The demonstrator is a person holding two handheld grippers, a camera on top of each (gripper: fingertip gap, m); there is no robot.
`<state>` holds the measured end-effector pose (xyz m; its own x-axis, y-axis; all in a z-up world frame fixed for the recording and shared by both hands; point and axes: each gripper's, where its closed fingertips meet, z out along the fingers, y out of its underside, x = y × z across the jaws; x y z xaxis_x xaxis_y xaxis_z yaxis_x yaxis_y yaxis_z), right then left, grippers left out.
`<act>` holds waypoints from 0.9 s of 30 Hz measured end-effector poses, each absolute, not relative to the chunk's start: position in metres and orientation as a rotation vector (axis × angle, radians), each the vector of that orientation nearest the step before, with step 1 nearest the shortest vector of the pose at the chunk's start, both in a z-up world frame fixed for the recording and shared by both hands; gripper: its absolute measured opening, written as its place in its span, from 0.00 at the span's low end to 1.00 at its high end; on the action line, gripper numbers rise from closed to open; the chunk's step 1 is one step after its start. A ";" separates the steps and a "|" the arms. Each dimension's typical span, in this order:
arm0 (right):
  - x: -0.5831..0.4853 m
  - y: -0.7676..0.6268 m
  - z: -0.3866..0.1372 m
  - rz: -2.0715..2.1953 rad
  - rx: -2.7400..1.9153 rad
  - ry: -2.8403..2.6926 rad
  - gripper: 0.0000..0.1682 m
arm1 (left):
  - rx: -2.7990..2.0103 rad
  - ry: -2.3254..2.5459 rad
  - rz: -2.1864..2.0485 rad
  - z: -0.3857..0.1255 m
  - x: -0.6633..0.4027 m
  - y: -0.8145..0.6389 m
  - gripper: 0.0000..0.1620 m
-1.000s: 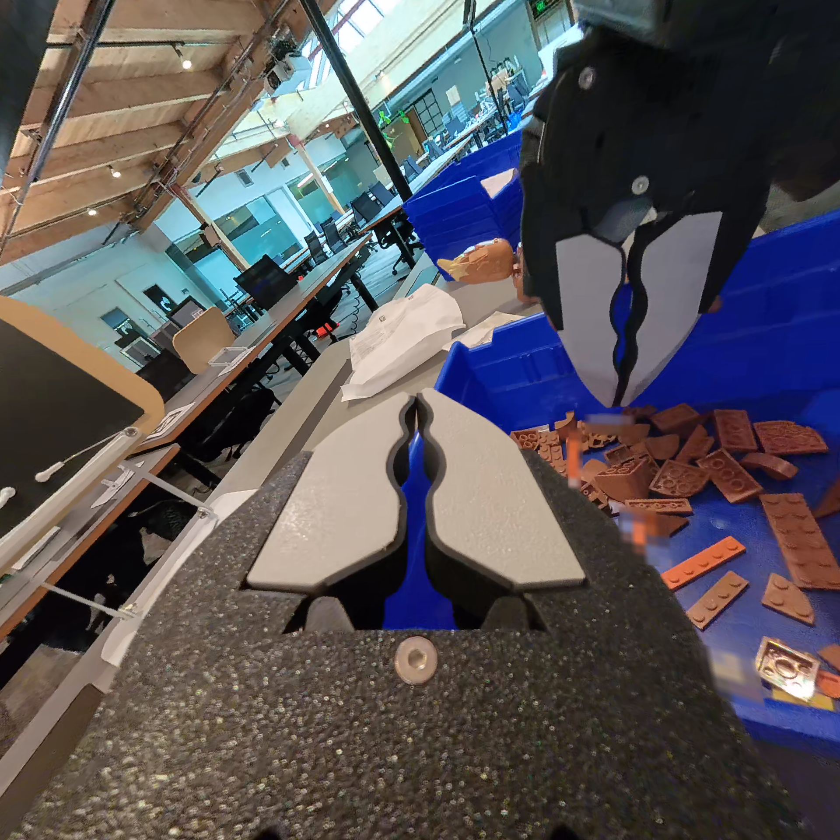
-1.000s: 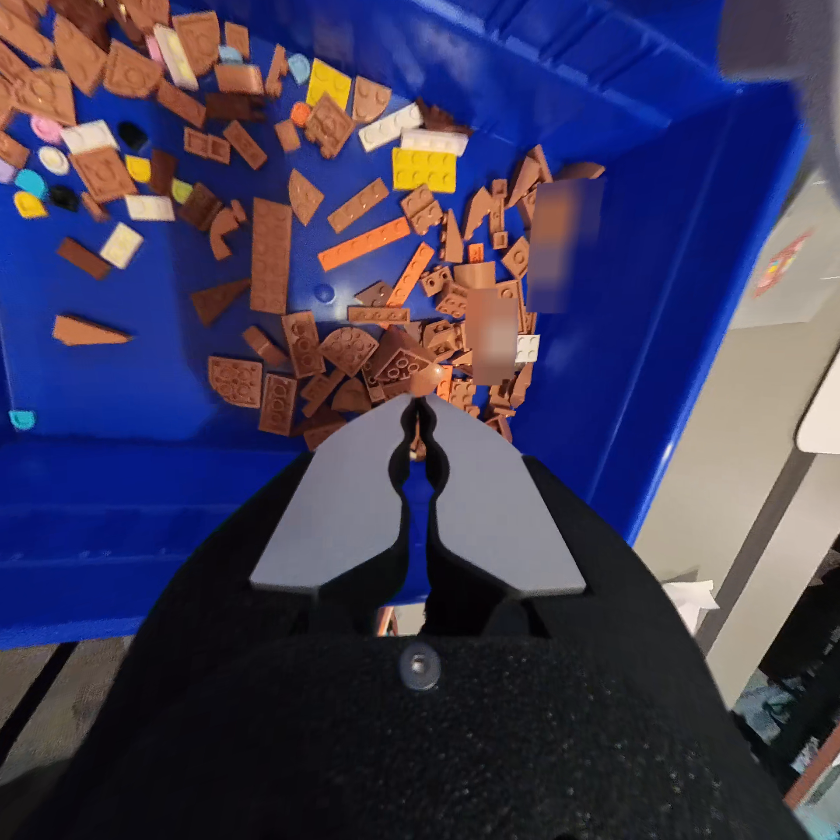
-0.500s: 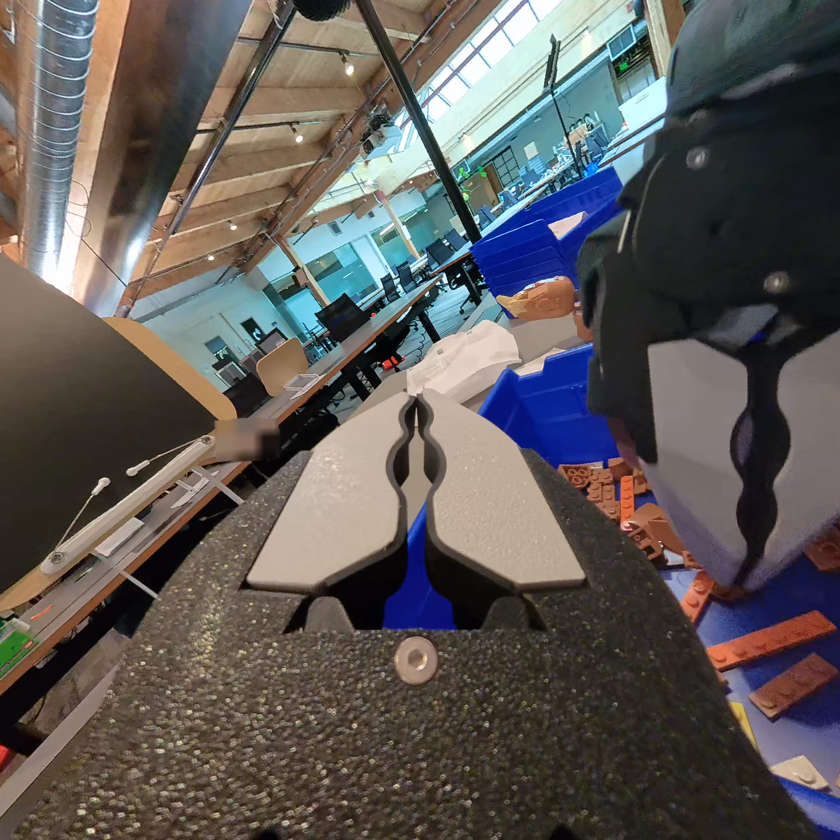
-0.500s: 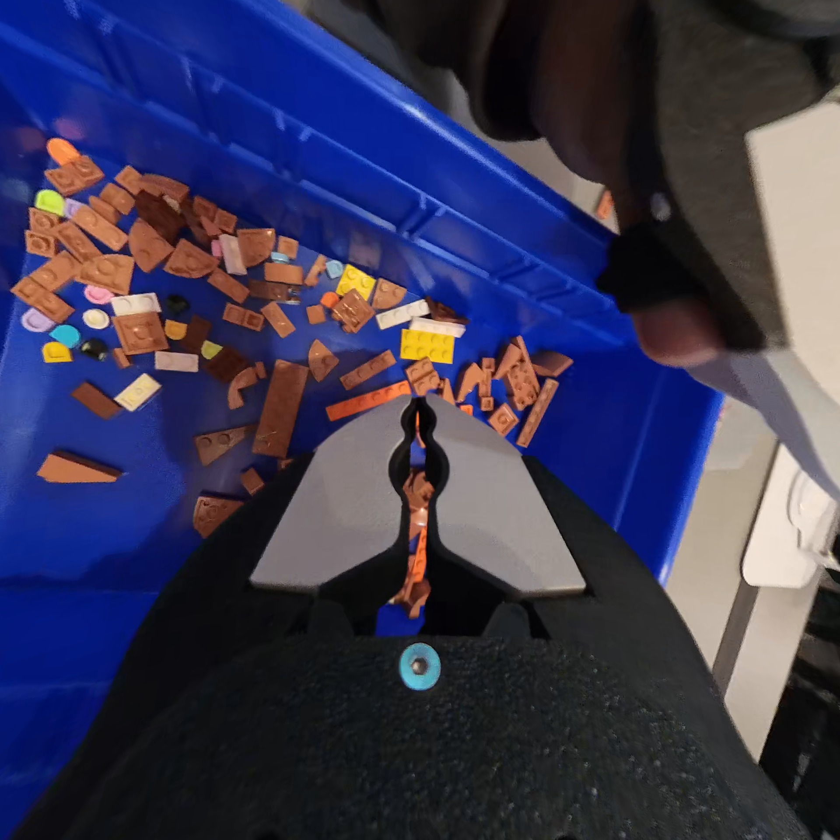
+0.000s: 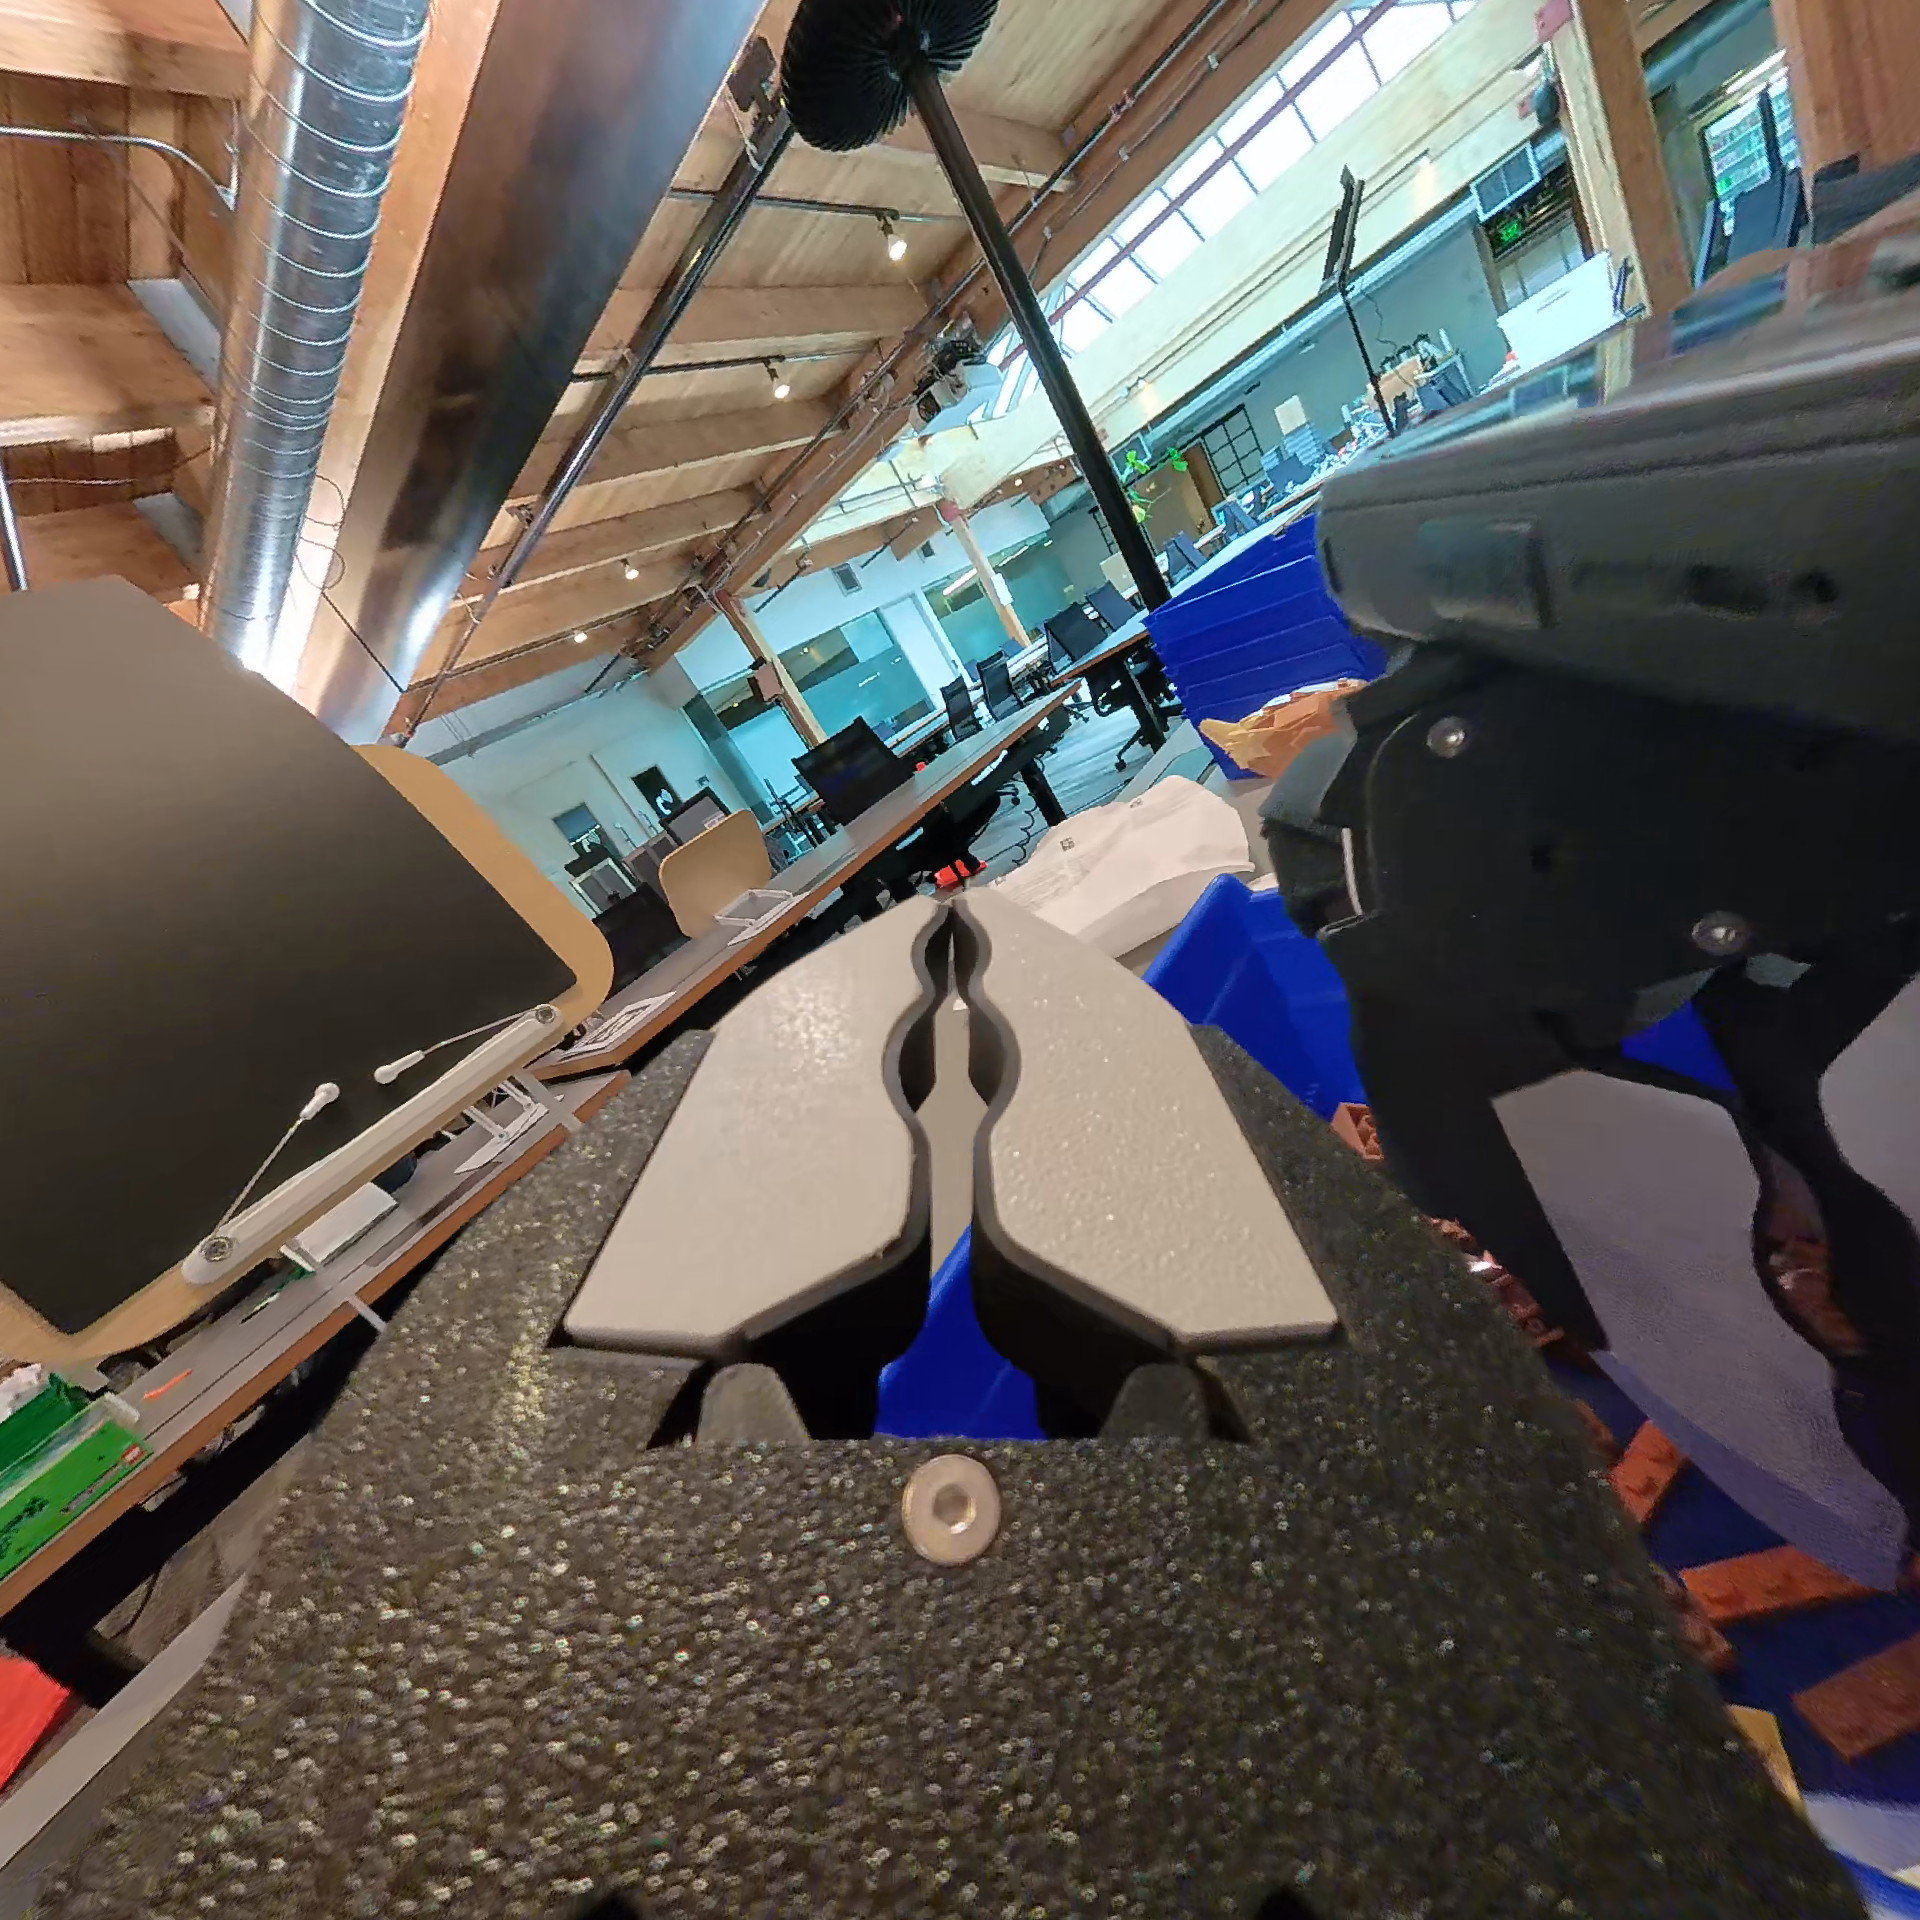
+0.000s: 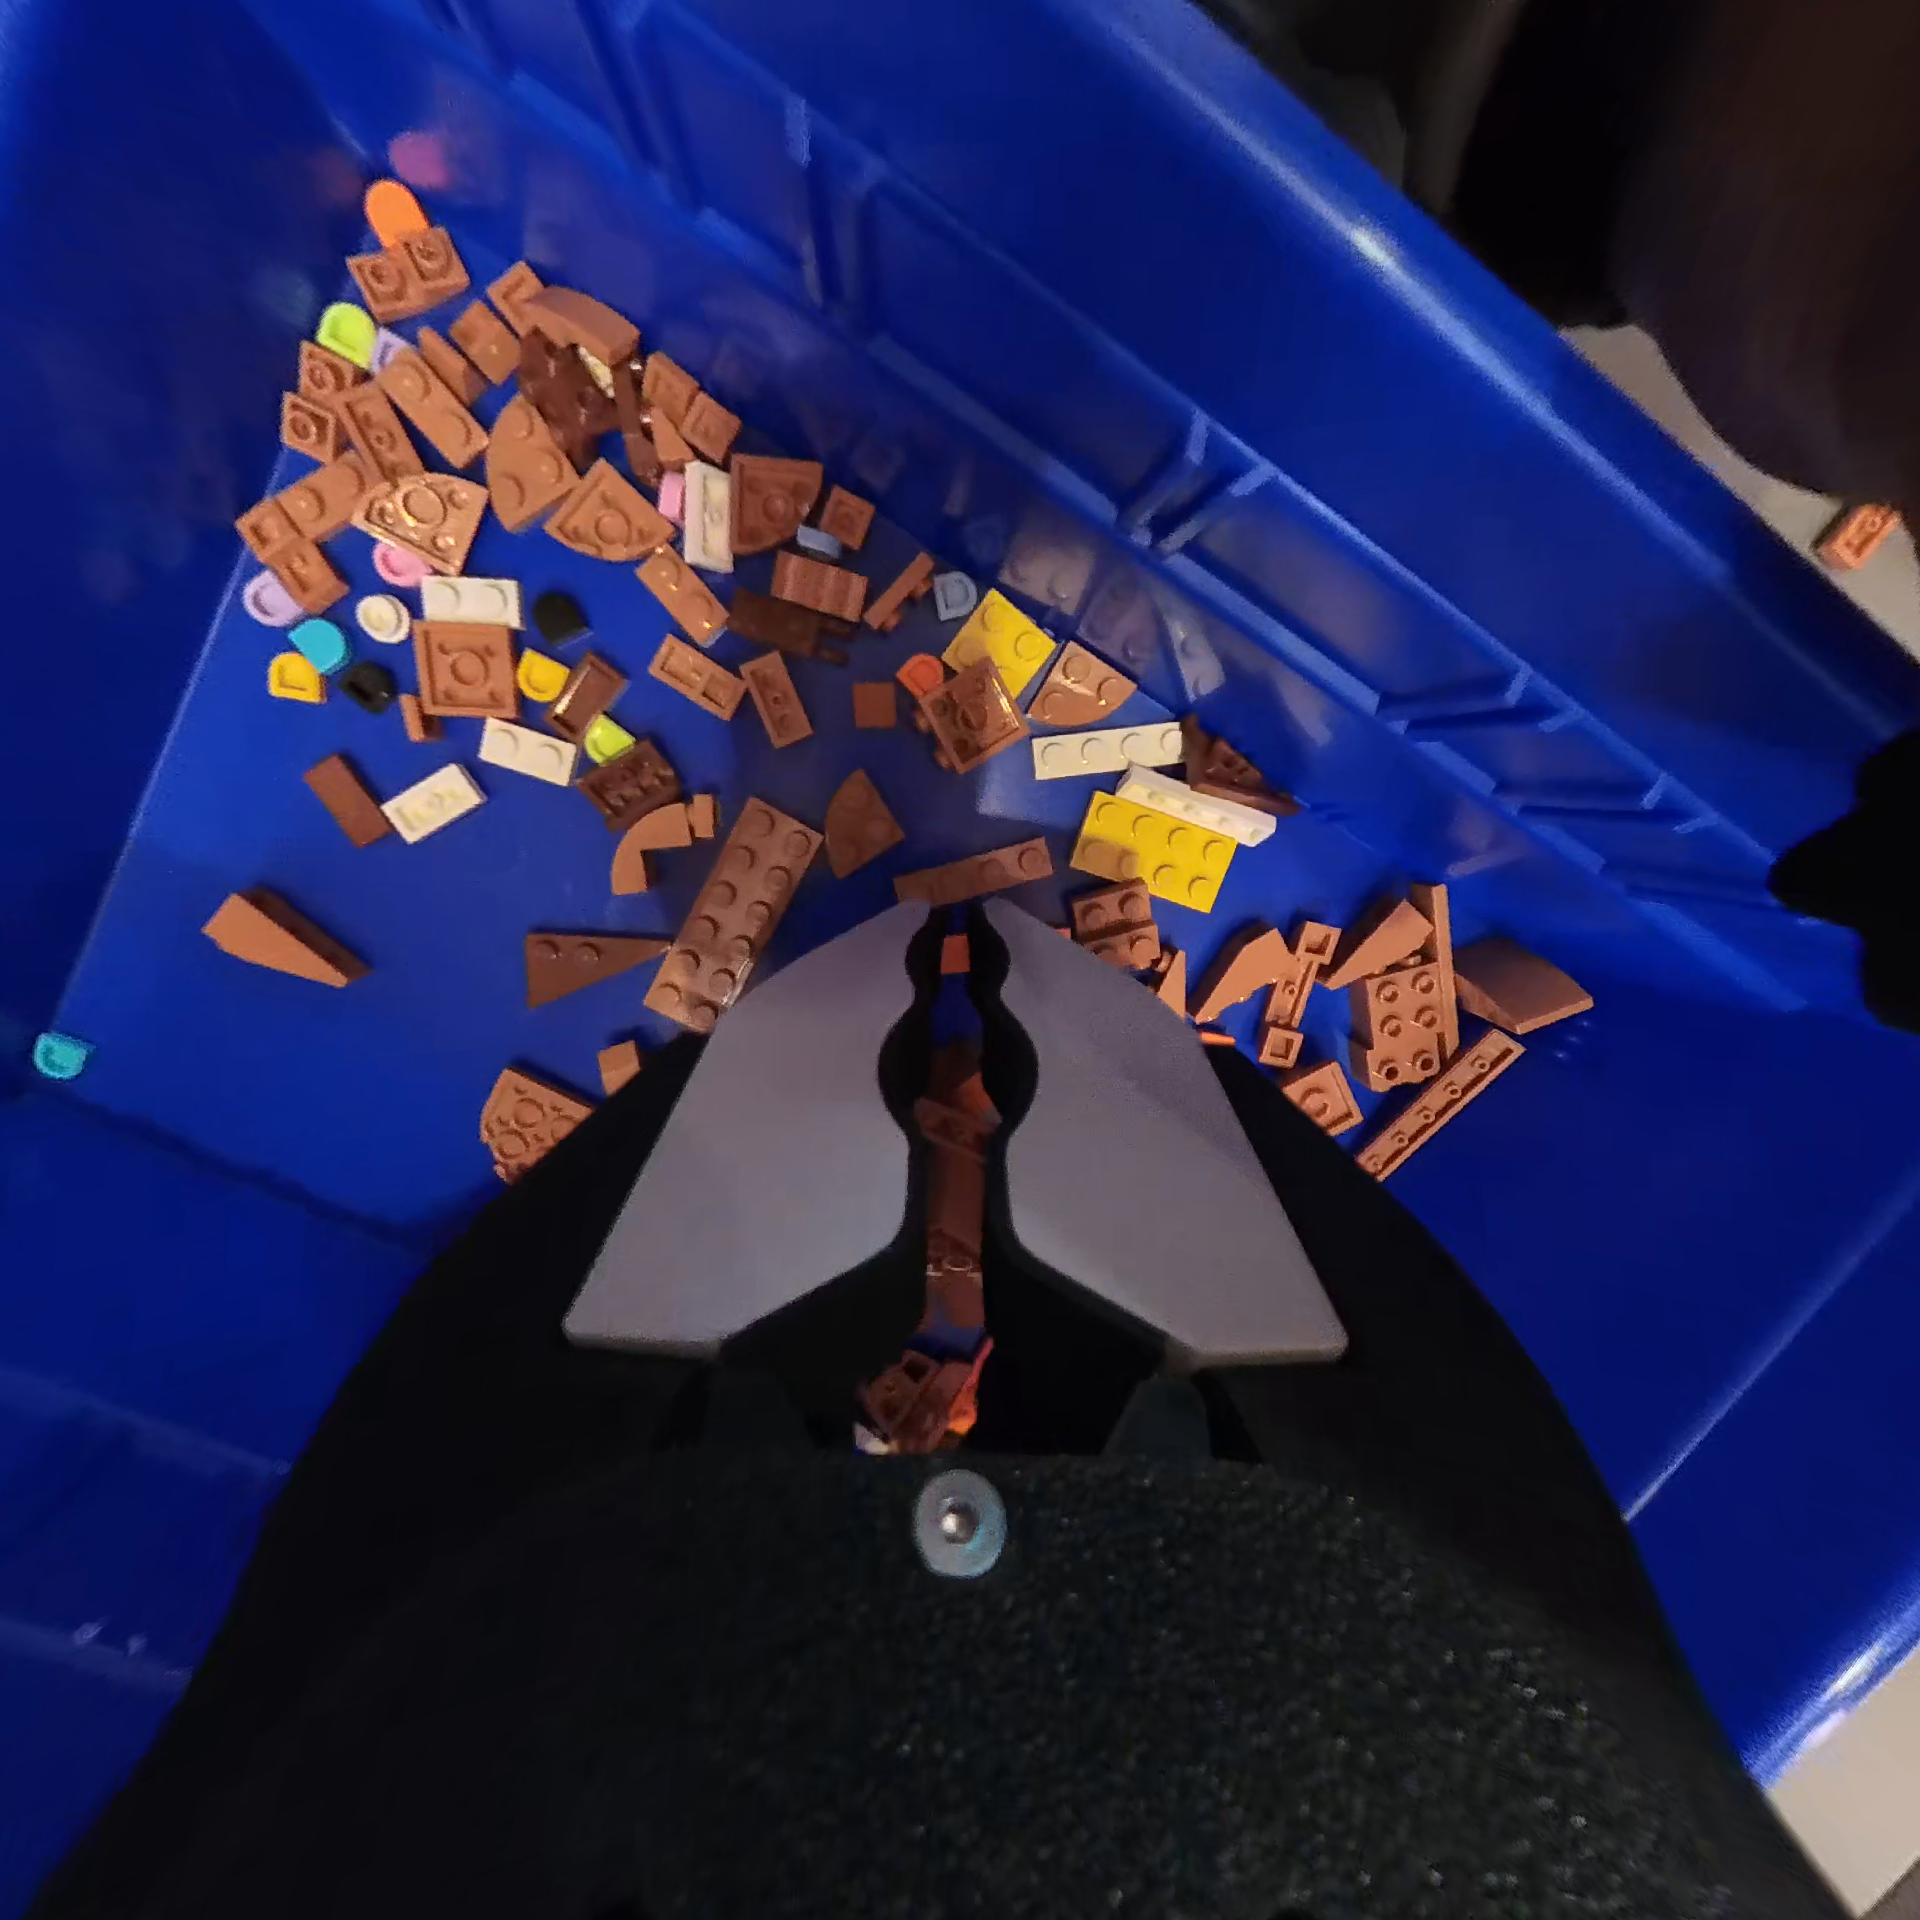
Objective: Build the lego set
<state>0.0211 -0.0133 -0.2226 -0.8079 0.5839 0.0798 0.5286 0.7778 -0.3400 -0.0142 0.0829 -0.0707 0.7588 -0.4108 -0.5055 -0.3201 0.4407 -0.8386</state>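
The left wrist view is looking out low past its closed left gripper point(image 5: 951, 920) across the room. The right wrist view is looking steeply down, close, into the blue bin point(image 6: 1299, 436), which both views are sharing.

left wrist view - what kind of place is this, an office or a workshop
Probably an open-plan office or lab in a converted industrial hall: long desks with office chairs, exposed timber ceiling beams and a metal duct, plus stacked blue bins.

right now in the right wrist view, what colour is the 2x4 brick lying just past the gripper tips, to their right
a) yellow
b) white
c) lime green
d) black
a: the 2x4 brick is yellow, lying on the floor of the blue bin beside a white plate, just beyond the right gripper.
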 end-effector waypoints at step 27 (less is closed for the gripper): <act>0.063 0.024 -0.188 0.307 -0.939 -2.828 0.09 | -1.148 0.792 -0.014 -0.075 -0.013 0.084 0.00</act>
